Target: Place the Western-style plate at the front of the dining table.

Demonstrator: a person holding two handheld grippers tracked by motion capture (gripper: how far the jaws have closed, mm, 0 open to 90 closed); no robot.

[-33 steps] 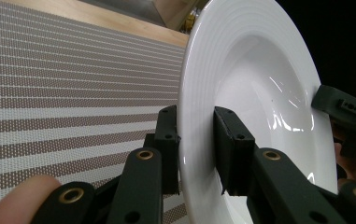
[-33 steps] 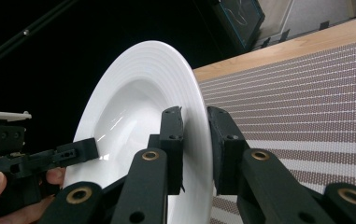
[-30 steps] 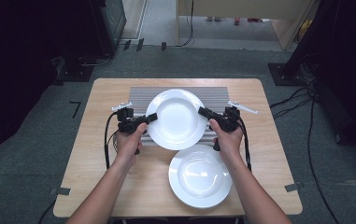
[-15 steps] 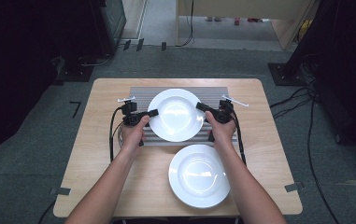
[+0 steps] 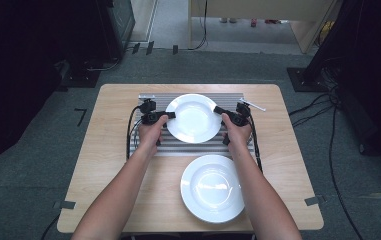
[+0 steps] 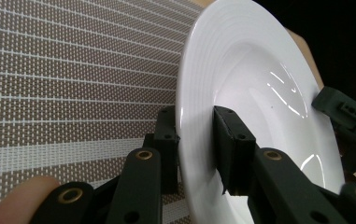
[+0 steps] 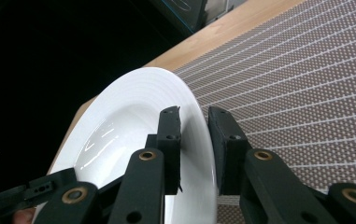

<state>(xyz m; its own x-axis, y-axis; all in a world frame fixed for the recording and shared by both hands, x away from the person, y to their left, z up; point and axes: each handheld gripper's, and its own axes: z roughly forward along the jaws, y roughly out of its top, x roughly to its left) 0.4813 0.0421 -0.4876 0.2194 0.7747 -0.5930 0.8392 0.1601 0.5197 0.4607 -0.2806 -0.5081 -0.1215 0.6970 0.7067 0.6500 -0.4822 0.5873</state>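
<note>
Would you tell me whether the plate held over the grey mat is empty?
Empty: the held plate shows a bare white bowl with only glints, in the high view and both gripper views.

Both forearms are bare, no sleeves showing. The left gripper (image 5: 170, 115) and right gripper (image 5: 218, 109) are black, with a black cable trailing from each. Their jaws are flat black links with brass-ringed pivot holes and blocky square pads.

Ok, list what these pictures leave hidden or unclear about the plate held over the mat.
- Whether the held plate touches the striped mat: the high view looks down, so any gap is hidden.
- The plate's underside: faces away in the high view.
- Small white thing beside the right gripper: too small to identify.
- Left gripper pads' contact: partly hidden by the rim.
</note>
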